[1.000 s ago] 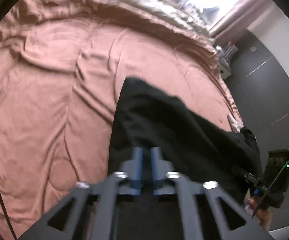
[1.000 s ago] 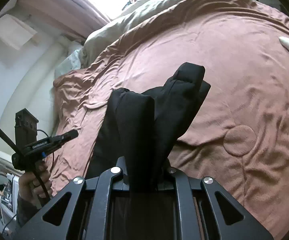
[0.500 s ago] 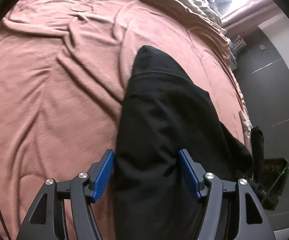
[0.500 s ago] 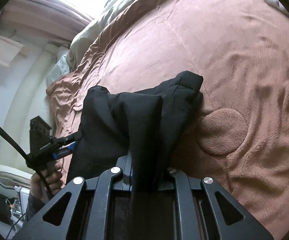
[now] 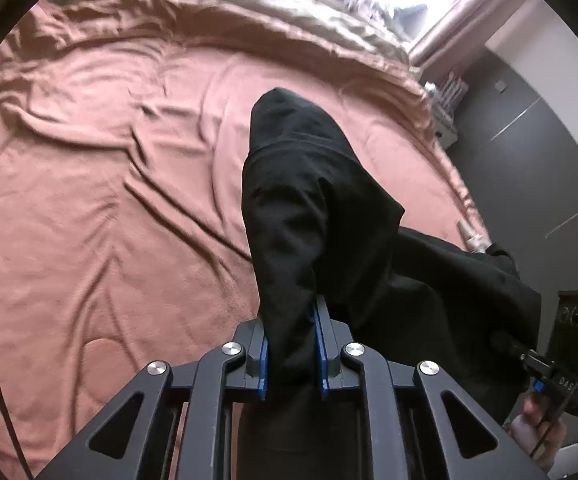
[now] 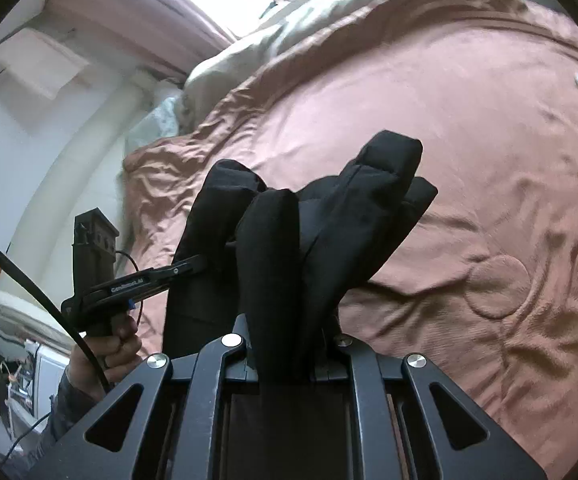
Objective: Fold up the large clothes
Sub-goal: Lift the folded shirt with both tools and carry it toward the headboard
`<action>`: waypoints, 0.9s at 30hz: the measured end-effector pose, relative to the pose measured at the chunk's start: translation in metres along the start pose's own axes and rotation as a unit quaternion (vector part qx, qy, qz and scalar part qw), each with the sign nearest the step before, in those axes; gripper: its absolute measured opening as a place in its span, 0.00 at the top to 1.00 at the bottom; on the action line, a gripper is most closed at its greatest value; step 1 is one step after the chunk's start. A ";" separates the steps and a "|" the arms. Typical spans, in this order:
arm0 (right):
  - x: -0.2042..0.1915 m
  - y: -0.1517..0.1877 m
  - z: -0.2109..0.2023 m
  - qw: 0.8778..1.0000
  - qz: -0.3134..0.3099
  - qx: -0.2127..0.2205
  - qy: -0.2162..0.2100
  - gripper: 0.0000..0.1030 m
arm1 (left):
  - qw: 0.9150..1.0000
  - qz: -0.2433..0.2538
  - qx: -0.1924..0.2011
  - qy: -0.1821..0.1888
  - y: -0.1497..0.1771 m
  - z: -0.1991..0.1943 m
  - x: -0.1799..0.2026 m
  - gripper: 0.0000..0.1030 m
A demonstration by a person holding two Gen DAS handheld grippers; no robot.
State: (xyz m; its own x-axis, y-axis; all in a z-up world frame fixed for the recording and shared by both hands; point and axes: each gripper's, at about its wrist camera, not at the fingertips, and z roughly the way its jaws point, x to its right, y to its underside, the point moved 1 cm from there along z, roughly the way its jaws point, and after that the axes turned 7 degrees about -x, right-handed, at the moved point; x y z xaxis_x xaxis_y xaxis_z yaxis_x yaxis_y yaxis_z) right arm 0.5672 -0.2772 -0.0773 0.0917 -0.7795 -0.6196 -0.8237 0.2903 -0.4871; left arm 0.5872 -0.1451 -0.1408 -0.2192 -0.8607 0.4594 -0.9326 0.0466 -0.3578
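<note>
Black garment (image 5: 313, 200) (bunched) between closing left hand-held gripper (image 5: 291, 354).

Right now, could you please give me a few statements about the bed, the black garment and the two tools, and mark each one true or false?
1. The black garment lies over a brown blanket. True.
2. The left tool has nothing between its fingers. False: its jaws are closing with a fold of the garment between the blue pads.
3. The right tool is shut on the garment. True.
4. The garment is white. False: it is black.
5. A beige cover lies bunched at the blanket's far edge. True.
</note>
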 end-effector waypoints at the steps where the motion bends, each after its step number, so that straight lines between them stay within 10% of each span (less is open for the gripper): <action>1: -0.012 0.001 -0.007 1.000 -0.008 0.006 -0.003 0.90 | 1.000 -0.001 0.008 0.003 0.002 -0.011 0.000 0.82; 27: -0.245 0.106 -0.064 0.973 -0.215 0.037 -0.070 0.91 | 0.969 -0.054 0.241 -0.023 0.105 -0.347 -0.085 0.84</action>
State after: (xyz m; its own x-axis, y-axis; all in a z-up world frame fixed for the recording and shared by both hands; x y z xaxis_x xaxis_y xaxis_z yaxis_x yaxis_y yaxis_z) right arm 0.4216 -0.0906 0.0622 0.4985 -0.7560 -0.4241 -0.6509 -0.0032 -0.7592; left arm 0.4081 0.1085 0.0649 -0.1045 -0.8700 0.4818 -0.7054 -0.2766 -0.6526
